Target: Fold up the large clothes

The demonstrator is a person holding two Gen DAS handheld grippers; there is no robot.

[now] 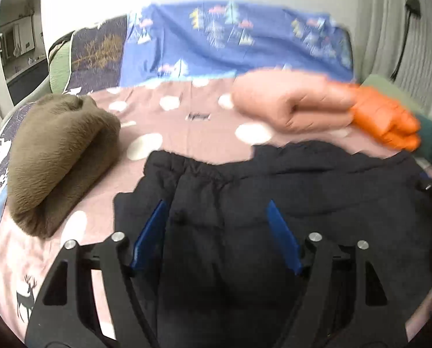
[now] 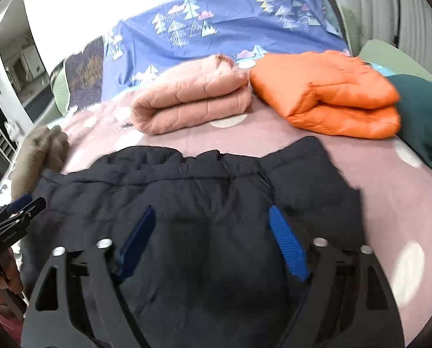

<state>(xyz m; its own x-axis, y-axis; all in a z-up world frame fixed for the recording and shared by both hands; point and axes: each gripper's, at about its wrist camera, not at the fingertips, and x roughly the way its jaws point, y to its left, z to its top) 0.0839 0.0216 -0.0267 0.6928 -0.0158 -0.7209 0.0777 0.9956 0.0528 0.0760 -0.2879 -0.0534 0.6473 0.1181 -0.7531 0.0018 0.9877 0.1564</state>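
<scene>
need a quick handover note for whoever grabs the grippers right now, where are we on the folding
Left hand-held gripper: open, over the dark navy puffer jacket, nothing between its blue fingers.
Right hand-held gripper: open over the same jacket, holding nothing.
Done: pink quilted jacket and orange puffer jacket lie folded side by side at the far part of the bed; an olive fleece garment sits bundled to the left, a dark teal garment at the right edge.
Left: the navy jacket lies spread out, partly folded at most; finish folding it.
</scene>
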